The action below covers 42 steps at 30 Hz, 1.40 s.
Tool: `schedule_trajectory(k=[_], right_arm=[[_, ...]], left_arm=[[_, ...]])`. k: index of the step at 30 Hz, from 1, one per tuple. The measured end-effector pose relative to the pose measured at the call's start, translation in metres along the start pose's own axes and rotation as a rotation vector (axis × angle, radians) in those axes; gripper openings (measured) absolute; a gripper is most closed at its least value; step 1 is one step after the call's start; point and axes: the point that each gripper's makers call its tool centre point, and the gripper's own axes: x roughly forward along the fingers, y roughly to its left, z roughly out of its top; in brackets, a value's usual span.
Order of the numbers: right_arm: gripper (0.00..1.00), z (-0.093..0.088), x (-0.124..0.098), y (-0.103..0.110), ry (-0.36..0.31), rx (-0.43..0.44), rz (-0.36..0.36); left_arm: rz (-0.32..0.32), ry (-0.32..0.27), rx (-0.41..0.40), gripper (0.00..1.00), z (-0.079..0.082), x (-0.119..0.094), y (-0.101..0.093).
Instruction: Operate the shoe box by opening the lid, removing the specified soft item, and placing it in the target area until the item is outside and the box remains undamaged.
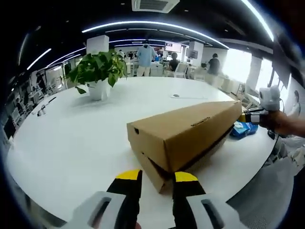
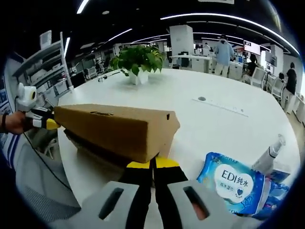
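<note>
Partly lifted lid (image 1: 190,125), box interior hidden, right claw (image 2: 153,163) closed

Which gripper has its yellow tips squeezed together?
The right gripper, at the box corner beside the blue wipes pack. Its yellow tips touch; the left gripper has a gap between its tips.

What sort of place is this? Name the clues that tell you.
Probably an open-plan office: a large white table with a potted plant, strip ceiling lights, and people at desks behind.
</note>
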Motion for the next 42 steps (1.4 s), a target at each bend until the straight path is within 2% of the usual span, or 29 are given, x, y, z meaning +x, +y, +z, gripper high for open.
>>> schedule_trajectory(k=[7, 16, 22, 28, 37, 42], right_arm=[[0.00, -0.010, 0.001, 0.002, 0.015, 0.014, 0.002], [0.00, -0.011, 0.002, -0.002, -0.006, 0.023, -0.011], [0.00, -0.008, -0.001, -0.007, -0.032, 0.025, -0.023], [0.00, -0.016, -0.005, -0.016, -0.029, 0.031, -0.055], [0.00, -0.037, 0.001, -0.014, 0.016, 0.057, -0.035], [0.00, -0.039, 0.003, -0.013, 0.026, 0.054, -0.032]], left_arm=[[0.007, 0.016, -0.001, 0.24, -0.006, -0.003, -0.001], [0.040, 0.035, -0.058, 0.24, -0.014, -0.005, 0.005], [0.039, 0.045, -0.062, 0.24, -0.019, -0.005, 0.002], [0.039, 0.048, -0.057, 0.24, -0.020, -0.003, -0.001], [0.029, 0.065, -0.063, 0.24, -0.025, 0.001, -0.003], [0.029, 0.062, -0.073, 0.24, -0.024, 0.000, -0.003]])
